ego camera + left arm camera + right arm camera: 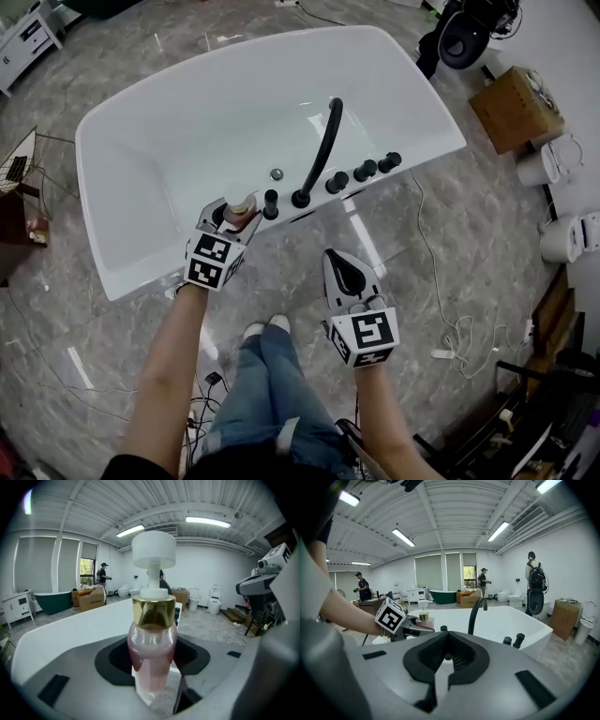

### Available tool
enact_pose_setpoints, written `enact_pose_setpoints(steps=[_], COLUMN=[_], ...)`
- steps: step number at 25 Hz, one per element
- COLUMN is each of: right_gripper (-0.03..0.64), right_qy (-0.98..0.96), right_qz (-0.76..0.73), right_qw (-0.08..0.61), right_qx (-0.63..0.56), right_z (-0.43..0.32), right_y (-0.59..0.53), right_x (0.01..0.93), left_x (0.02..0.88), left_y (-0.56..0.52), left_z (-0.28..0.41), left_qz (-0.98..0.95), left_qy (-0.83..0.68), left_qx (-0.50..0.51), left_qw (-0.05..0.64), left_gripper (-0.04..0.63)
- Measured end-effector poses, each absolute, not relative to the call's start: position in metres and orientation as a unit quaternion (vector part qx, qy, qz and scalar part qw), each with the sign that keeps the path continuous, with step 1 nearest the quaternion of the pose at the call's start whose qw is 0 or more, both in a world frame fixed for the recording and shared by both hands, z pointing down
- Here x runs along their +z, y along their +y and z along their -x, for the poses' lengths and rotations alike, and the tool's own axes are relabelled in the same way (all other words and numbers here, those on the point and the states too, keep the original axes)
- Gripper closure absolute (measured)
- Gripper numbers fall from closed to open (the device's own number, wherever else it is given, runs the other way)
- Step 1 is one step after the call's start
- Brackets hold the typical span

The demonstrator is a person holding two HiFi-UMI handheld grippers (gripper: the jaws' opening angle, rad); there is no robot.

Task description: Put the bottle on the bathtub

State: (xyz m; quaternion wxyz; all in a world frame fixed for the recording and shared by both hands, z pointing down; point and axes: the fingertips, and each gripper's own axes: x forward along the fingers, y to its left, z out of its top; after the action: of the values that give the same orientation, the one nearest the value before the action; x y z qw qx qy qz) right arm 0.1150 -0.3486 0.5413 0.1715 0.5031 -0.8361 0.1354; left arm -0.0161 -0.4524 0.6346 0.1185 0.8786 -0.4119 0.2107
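A pink bottle [240,210] with a gold collar and white pump top is held upright in my left gripper [234,215], which is shut on it at the near rim of the white bathtub [141,272]. In the left gripper view the bottle [152,653] fills the middle, clamped between the jaws of the left gripper [153,670]. My right gripper [340,263] hangs over the floor in front of the tub, shut with nothing in it. Its own view shows the right gripper [446,656] with pads pressed together, and the bottle [424,621] off to the left.
A black curved faucet [320,153] and black knobs [365,171] stand on the tub's near rim, right of the bottle. A cardboard box [514,108], white fixtures [564,239] and floor cables [452,336] lie to the right. The person's legs [272,389] are below.
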Motion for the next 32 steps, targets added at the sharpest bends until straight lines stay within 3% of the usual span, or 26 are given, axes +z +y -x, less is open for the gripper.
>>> enact_pose_setpoints(steps=[22, 28, 32], right_gripper=[0.601, 0.601, 0.601], right_qy=[-0.828, -0.832, -0.838], right_qz=[-0.504, -0.506, -0.500], right_qw=[0.189, 0.177, 0.171], right_qx=[0.157, 0.142, 0.136], right_z=[-0.131, -0.125, -0.117], right_y=[-0.346, -0.347, -0.341], right_x=[0.568, 0.549, 0.534], left_x=[0.688, 0.676, 0.662], left_y=[-0.465, -0.462, -0.452], left_z=[0.004, 0.012, 0.020], left_qz=[-0.882, -0.867, -0.863], left_qy=[-0.365, -0.389, -0.398], left_qx=[0.272, 0.279, 0.273], left_qw=[0.122, 0.137, 0.149], left_gripper=[0.367, 0.239, 0.202])
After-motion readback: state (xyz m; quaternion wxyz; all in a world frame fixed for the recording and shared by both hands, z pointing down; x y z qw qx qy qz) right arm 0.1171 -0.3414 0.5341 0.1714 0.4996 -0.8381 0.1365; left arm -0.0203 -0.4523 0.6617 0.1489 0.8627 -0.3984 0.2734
